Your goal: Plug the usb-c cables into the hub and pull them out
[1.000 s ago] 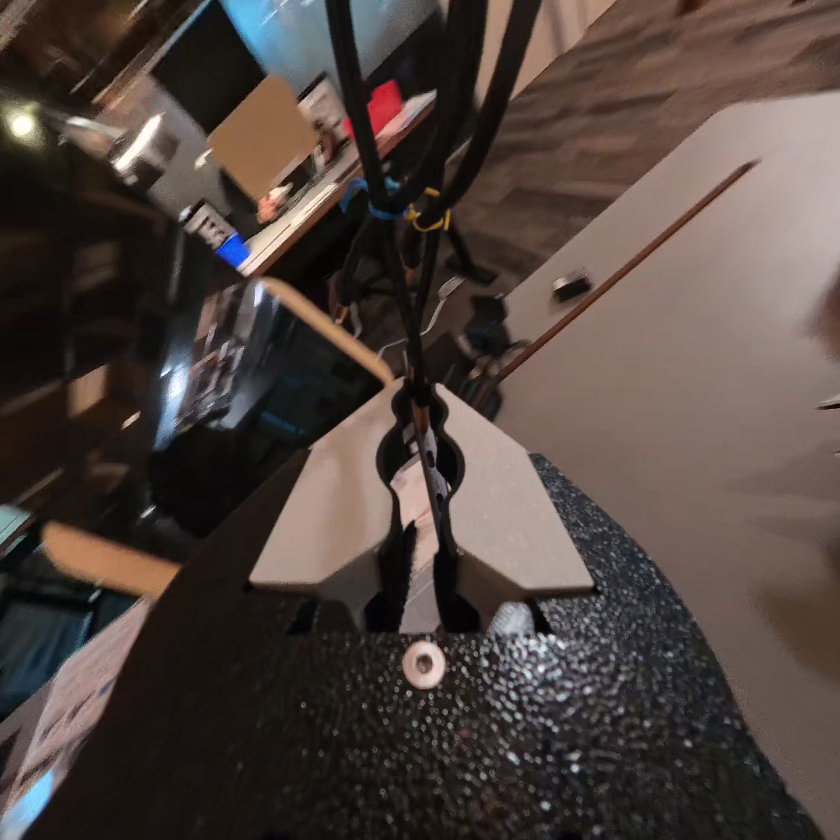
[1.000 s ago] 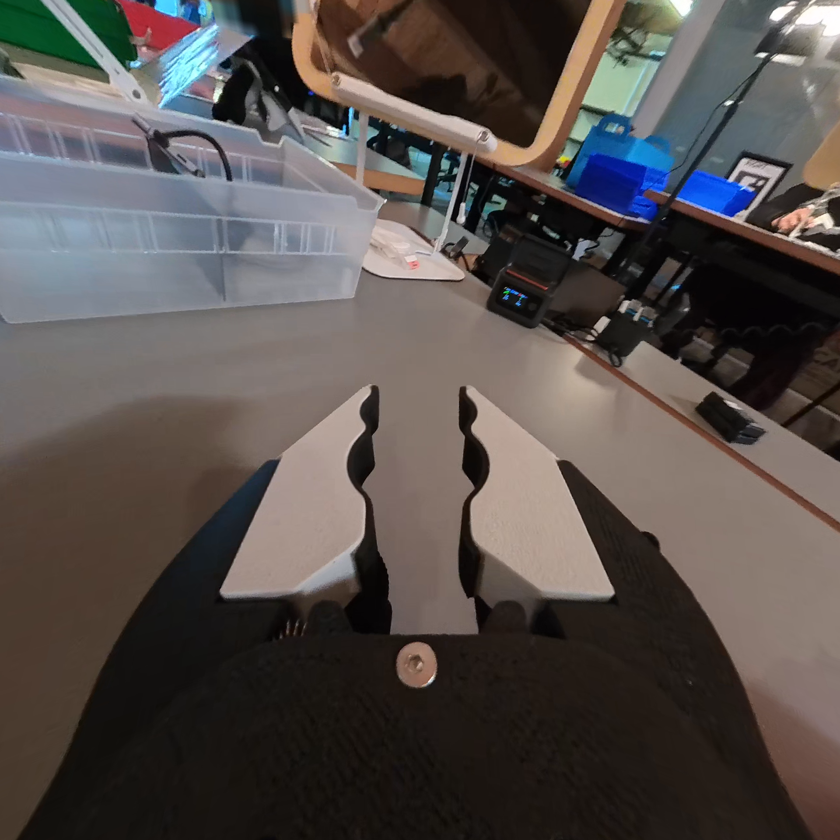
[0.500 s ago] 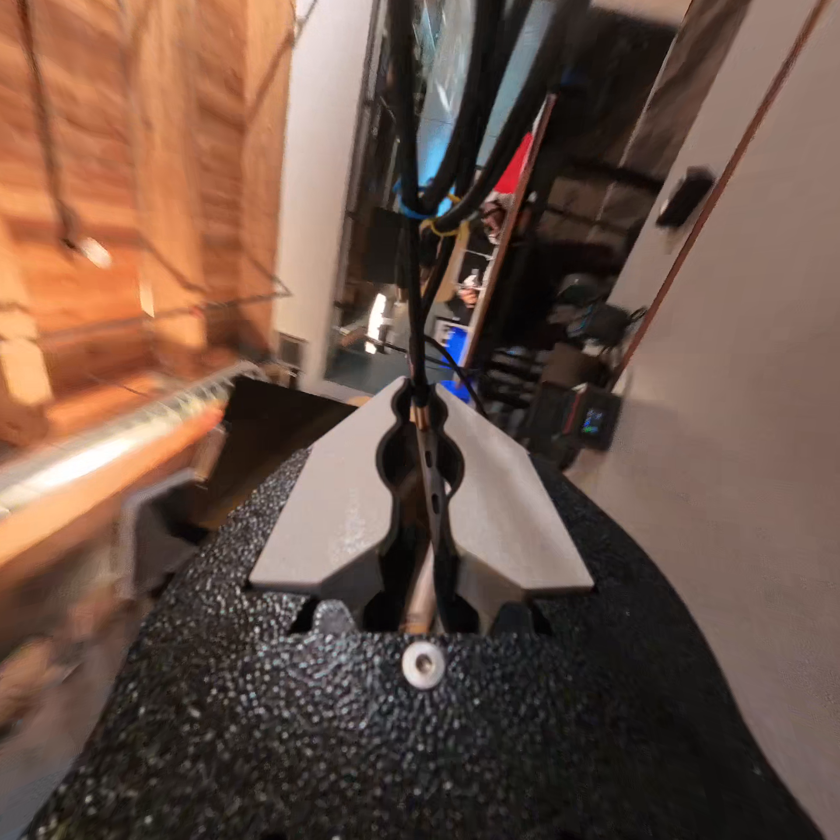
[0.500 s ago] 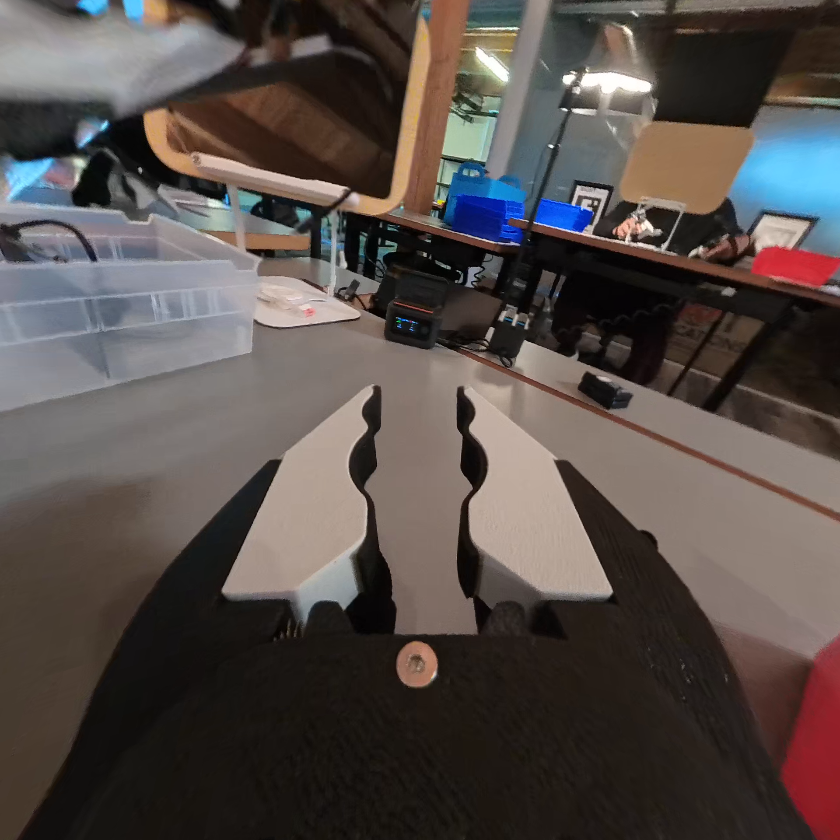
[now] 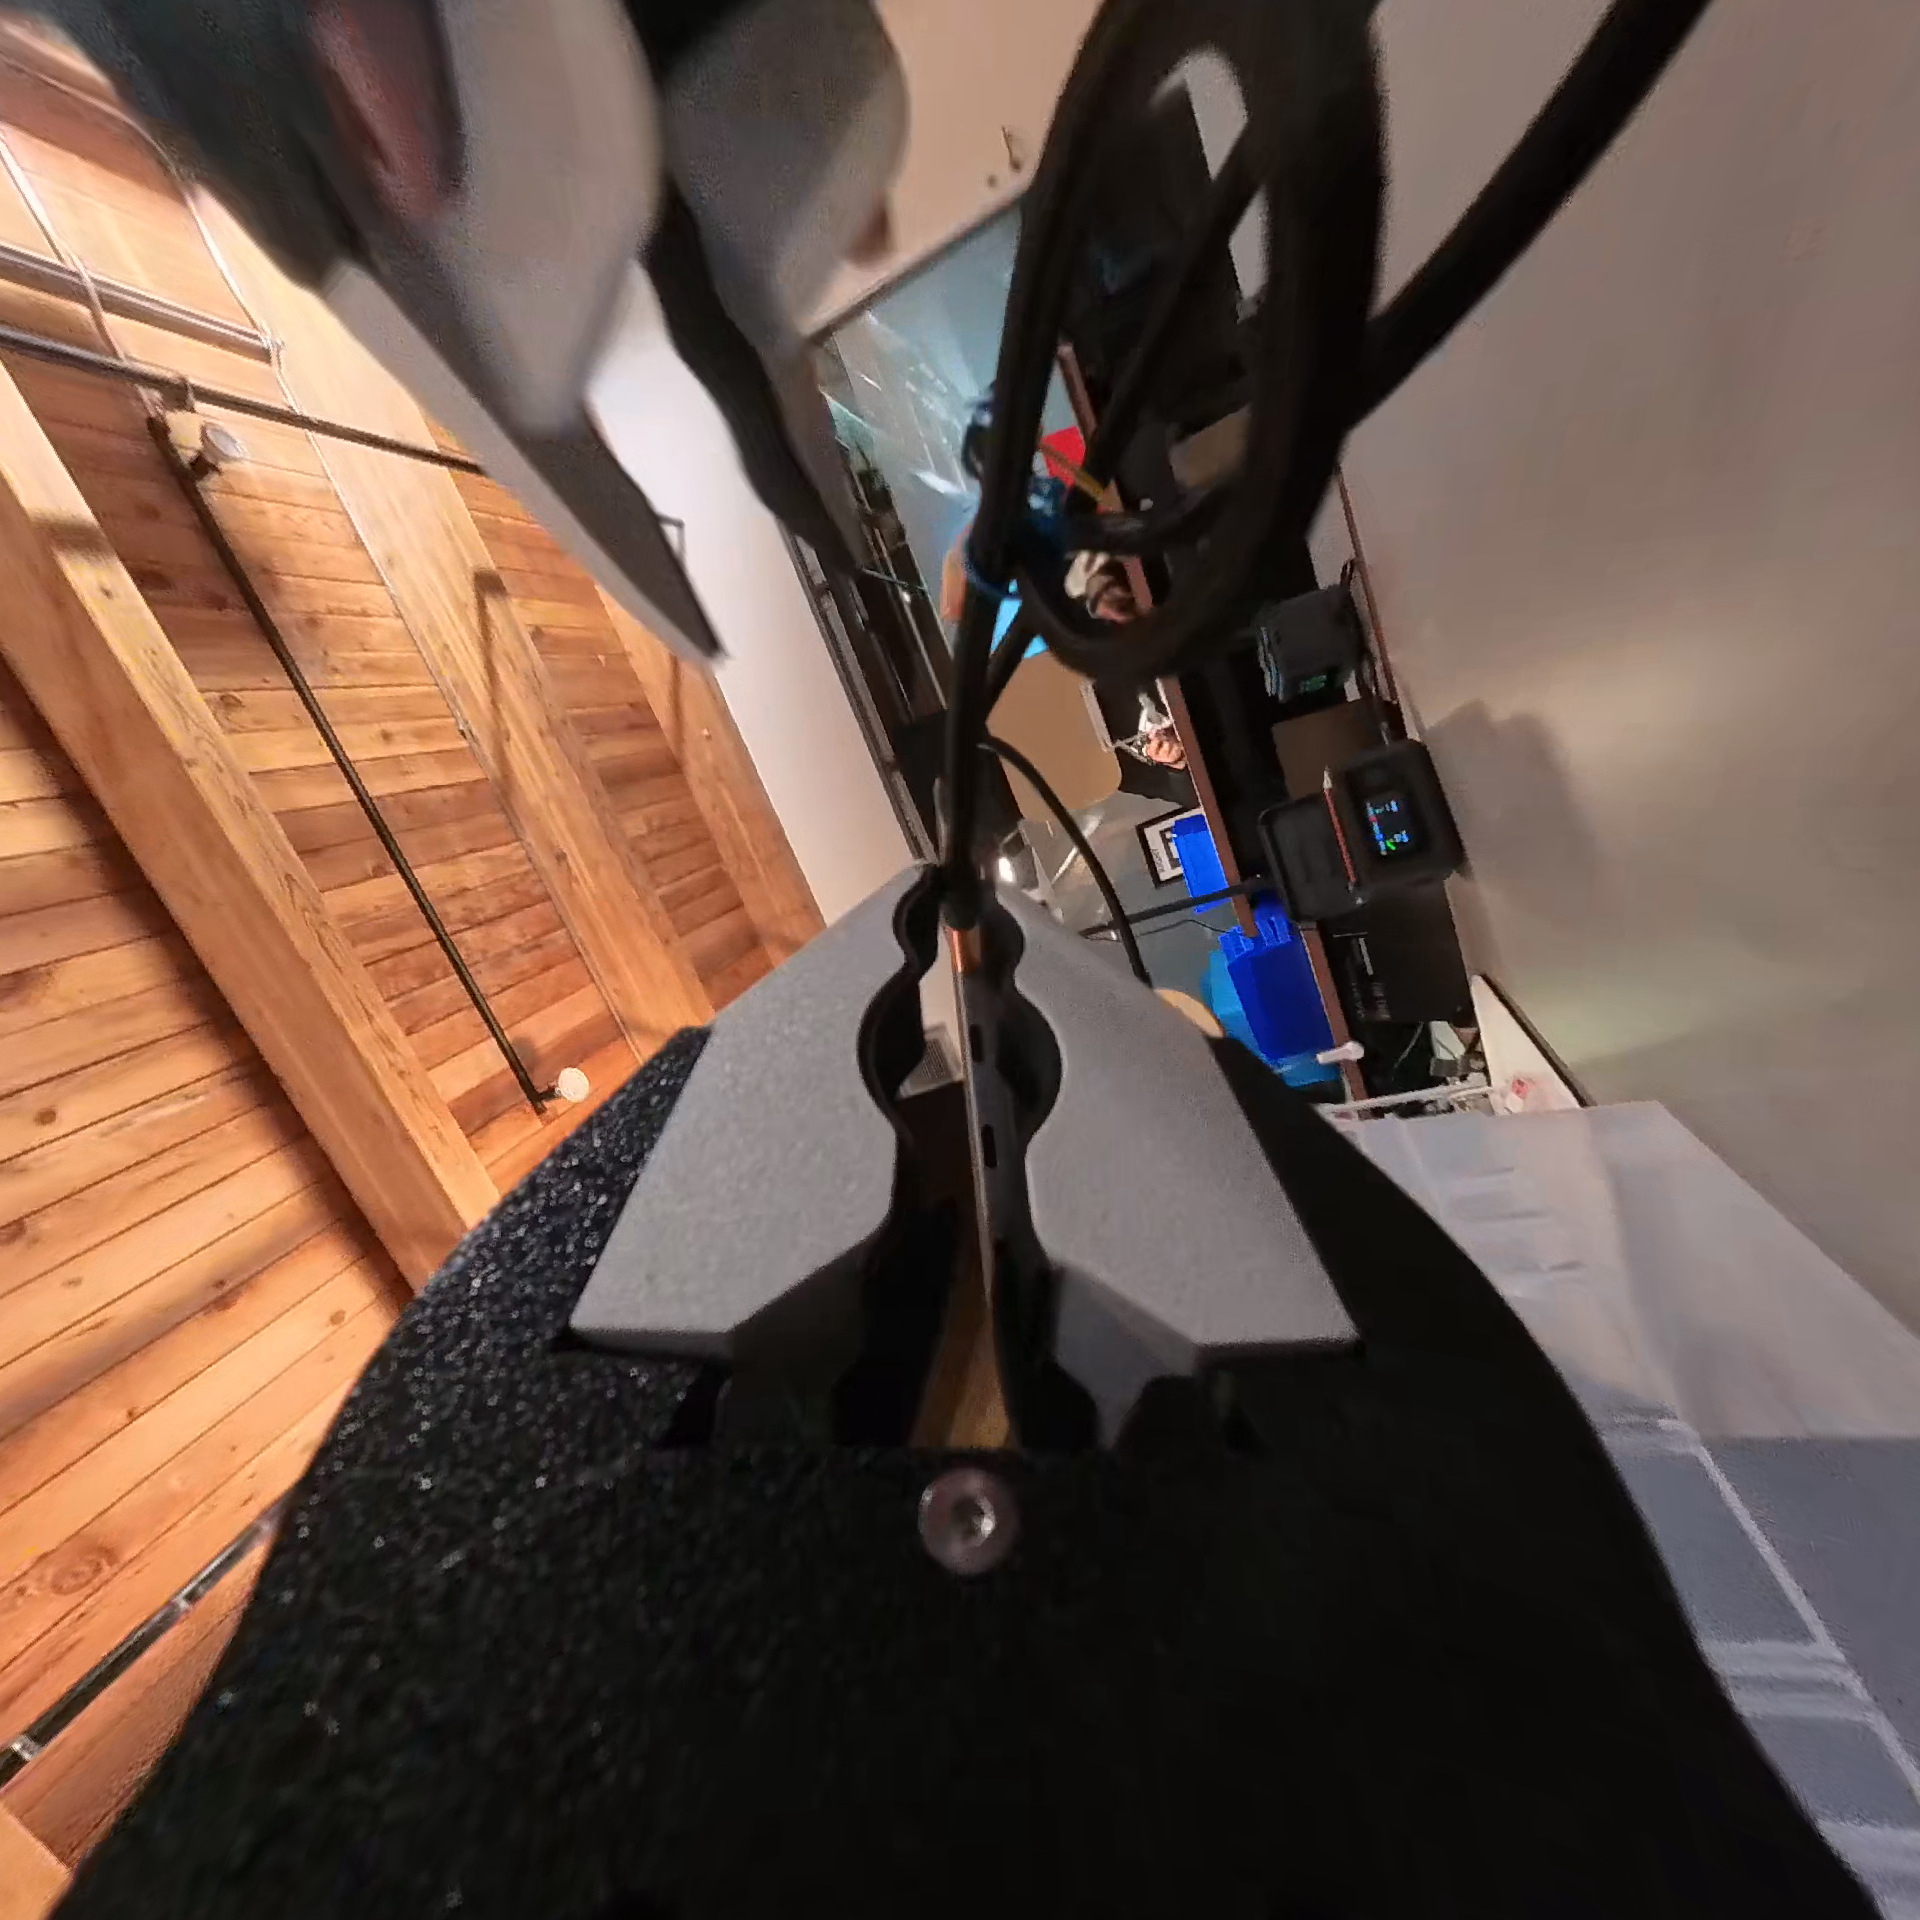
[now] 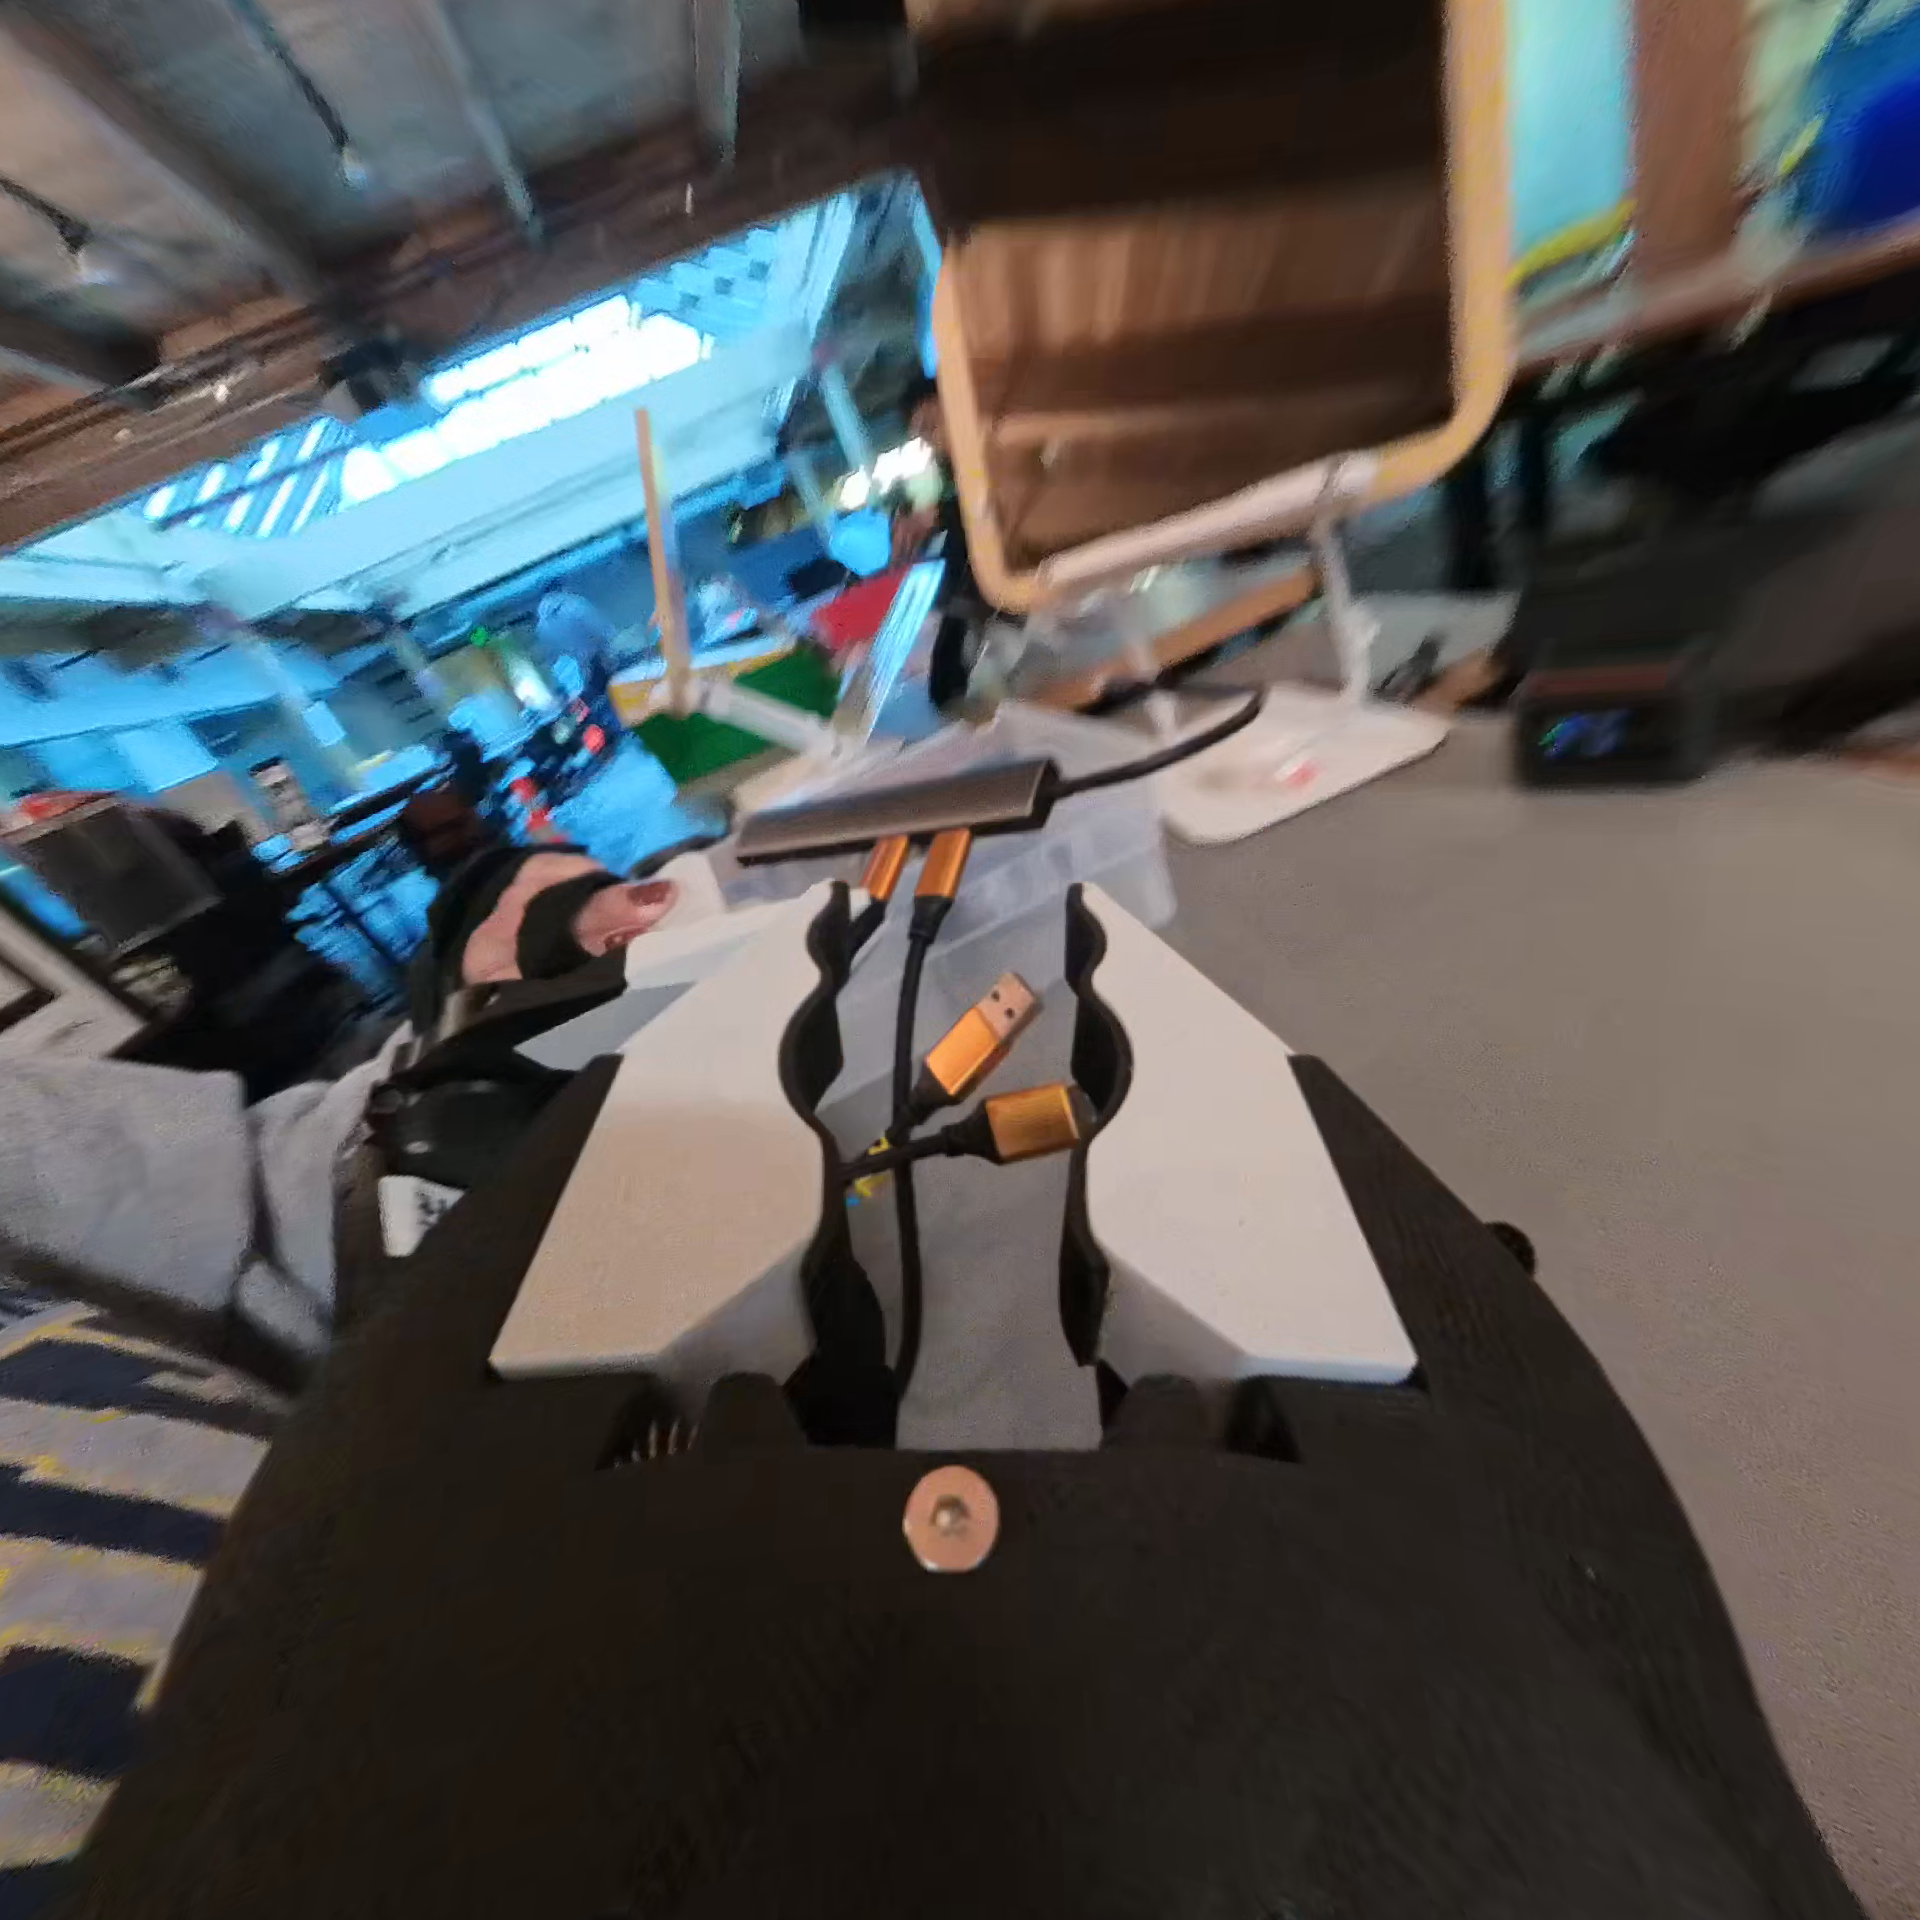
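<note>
My left gripper [image 5: 956, 904] is shut on a thin grey hub [image 5: 982, 1091], seen edge-on between its fingers. Black cables [image 5: 1039, 416] run from it in a loop. In the right wrist view the hub [image 6: 904, 805] hangs in the air with two orange plugs [image 6: 945, 862] in its ports. My right gripper [image 6: 956, 899] is open, just short of those plugs. The black cables and two loose orange connectors [image 6: 982, 1034] show in the gap between its fingers. The right gripper also shows blurred at the top of the left wrist view [image 5: 665, 208].
A grey table [image 6: 1558, 1039] lies below and to the right. On it stand a clear plastic bin [image 5: 1662, 1351], a small black device with a screen [image 6: 1600, 727] and a white stand base [image 6: 1309, 748]. A gloved hand [image 6: 540, 925] is at the left.
The left gripper has swung round with the hub still in it. The right gripper has turned left and up from the bare table to face the hub and cables, and has stayed open.
</note>
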The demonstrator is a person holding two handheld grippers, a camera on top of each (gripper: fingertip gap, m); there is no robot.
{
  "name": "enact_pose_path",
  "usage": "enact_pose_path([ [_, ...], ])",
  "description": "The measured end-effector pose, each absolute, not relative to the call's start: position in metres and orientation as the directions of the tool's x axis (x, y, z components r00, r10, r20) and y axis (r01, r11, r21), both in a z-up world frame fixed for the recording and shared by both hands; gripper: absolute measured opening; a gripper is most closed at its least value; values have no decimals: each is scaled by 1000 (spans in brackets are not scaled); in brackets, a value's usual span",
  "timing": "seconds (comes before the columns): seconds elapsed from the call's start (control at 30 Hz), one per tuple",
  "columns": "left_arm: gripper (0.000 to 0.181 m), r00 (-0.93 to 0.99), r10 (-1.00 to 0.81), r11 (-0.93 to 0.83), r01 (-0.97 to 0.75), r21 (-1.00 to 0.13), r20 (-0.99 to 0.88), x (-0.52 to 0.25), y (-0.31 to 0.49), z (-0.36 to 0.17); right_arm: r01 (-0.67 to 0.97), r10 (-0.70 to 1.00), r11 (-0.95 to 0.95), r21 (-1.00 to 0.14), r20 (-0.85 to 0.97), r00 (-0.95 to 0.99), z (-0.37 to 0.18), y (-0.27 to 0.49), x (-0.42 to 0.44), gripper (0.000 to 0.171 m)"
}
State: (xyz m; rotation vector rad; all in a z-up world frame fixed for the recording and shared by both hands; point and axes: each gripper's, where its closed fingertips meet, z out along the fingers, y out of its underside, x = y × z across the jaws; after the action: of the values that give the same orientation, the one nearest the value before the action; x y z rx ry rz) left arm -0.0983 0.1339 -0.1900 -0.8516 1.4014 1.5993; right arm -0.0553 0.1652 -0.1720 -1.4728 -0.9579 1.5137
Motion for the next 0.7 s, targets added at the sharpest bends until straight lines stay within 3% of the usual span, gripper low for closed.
enact_pose_path([
  [0.1,4,-448,172,-12,-892,453,-877,-89,133,-189,132,886,-461,-878,-463,17,-196,166,-73,44],
  [0.2,4,-468,192,21,-877,481,-862,-79,131,-190,191,794,-579,-793,-601,-87,-198,154,-80,46],
  [0.37,4,-479,202,56,-865,499,-854,-69,131,-196,212,681,-659,-721,-693,-237,-195,142,-79,9],
  [0.43,5,-470,153,97,-868,486,-869,-67,134,-205,198,712,-637,-746,-666,-220,-199,145,-77,7],
  [0.57,0,-242,-110,142,-964,226,-964,-80,138,-226,153,873,-458,-876,-475,-107,-203,159,-70,5],
  [0.7,14,156,-264,95,-978,-187,-952,-97,134,-219,160,995,-99,-982,-98,12,-192,163,-56,5],
])
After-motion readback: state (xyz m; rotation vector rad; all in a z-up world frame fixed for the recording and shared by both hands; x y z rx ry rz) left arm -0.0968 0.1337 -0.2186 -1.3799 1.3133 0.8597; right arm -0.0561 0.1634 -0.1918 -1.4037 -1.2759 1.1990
